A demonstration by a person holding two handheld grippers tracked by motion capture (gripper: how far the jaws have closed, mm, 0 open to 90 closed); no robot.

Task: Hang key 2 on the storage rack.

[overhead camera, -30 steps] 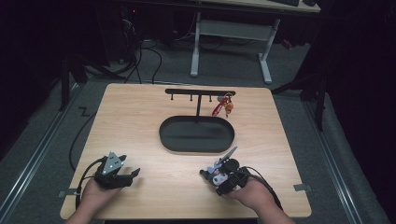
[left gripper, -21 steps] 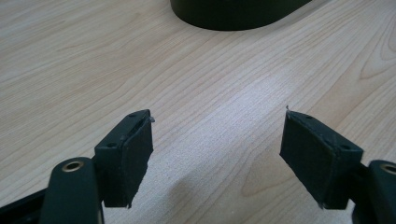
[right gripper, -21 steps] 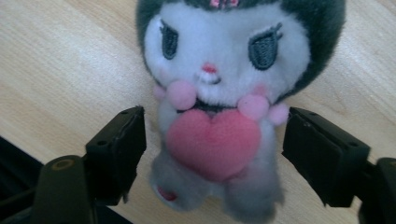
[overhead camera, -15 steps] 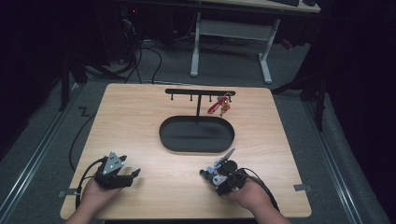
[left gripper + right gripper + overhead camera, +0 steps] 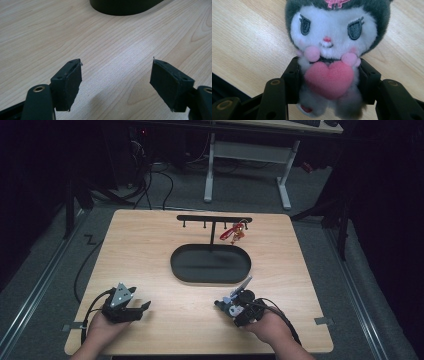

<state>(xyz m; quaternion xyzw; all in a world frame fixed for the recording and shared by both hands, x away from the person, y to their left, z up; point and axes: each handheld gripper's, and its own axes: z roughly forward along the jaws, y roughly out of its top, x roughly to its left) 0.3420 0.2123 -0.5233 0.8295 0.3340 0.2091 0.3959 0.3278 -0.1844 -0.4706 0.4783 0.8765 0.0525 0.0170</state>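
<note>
One wooden table carries the scene, with two hand-held grippers at its near edge. The right gripper, held near the near-right corner, has its two black jaws clamped on the body of one small plush toy, a grey-and-white figure with a pink heart at its chest. In the right gripper view the jaws press against the toy's flanks on both sides of the heart, having just been closing around it, while the head rises above them over bare wood. In the high view the toy is a small pale shape at the gripper's tip, just short of the tray.

The left gripper, near the near-left corner, rests with its two jaws wide apart and nothing between them; the left gripper view looks across plain wood grain toward the tray's dark rim.

One black oval tray lies at the middle of the table. Behind it, toward the far edge, stands one black T-shaped rack with several small hooks under its bar. One red and gold charm hangs from a hook near the bar's right end.

Two hands enter from the near edge, one on each gripper.
</note>
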